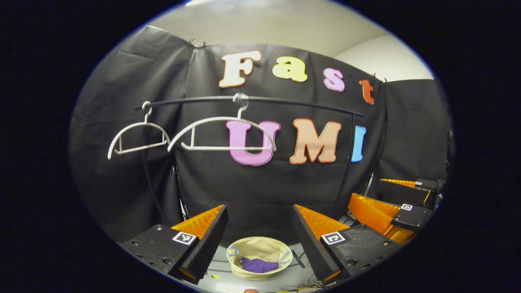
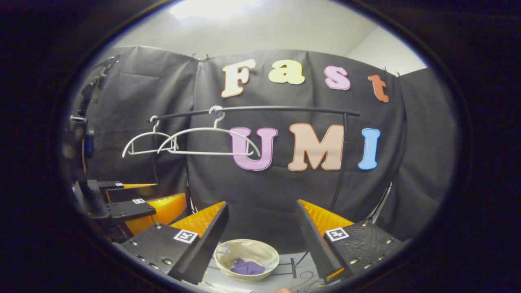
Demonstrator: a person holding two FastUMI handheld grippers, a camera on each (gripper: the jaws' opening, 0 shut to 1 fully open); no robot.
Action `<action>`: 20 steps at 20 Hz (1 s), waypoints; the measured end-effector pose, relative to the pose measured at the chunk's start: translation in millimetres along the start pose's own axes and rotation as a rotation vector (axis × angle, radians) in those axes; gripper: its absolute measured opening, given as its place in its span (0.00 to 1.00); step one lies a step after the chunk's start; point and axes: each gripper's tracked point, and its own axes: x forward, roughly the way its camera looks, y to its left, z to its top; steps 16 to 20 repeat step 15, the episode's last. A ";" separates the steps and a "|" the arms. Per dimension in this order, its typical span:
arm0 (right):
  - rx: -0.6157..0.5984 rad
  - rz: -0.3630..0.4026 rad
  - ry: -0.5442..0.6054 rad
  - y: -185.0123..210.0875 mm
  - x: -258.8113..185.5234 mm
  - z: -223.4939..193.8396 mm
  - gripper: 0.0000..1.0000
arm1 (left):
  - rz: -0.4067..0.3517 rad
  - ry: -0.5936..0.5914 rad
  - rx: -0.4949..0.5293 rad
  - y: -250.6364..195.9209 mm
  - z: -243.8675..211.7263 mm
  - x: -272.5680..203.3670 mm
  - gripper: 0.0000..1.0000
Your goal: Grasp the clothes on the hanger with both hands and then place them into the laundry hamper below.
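Observation:
Two bare white hangers [image 1: 222,134] [image 1: 136,136] hang from a black rail [image 1: 252,99]; the right gripper view has them too, the larger hanger [image 2: 209,140] and the rail [image 2: 260,110]. On the floor below stands a round beige hamper [image 1: 259,258] [image 2: 246,254] with a purple garment [image 1: 258,265] [image 2: 247,267] lying inside. My left gripper [image 1: 259,211] is open, held high above the hamper with nothing between its fingers. My right gripper [image 2: 262,207] is open too, likewise empty. In each view the other gripper sits off to the side [image 1: 401,205] [image 2: 134,205].
A black upright post [image 2: 340,162] carries the rail's right end. Thin cables and a small dark object [image 2: 294,266] lie on the pale floor beside the hamper.

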 end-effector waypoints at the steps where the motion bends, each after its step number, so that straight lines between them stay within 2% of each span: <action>1: -0.001 -0.004 -0.022 -4.1 -5.9 6.5 0.97 | 0.005 -0.028 0.006 -1.9 8.3 -3.4 0.93; 7: -0.015 0.012 -0.108 -30.3 -26.6 33.8 0.98 | 0.066 -0.140 0.043 -12.3 42.7 -21.2 0.92; 14: -0.038 0.003 -0.144 -57.9 -39.1 42.5 0.96 | 0.053 -0.162 0.026 -47.5 51.3 -25.1 0.92; 20: -0.040 0.003 -0.146 -61.1 -40.4 42.9 0.96 | 0.054 -0.164 0.033 -49.8 52.3 -24.5 0.92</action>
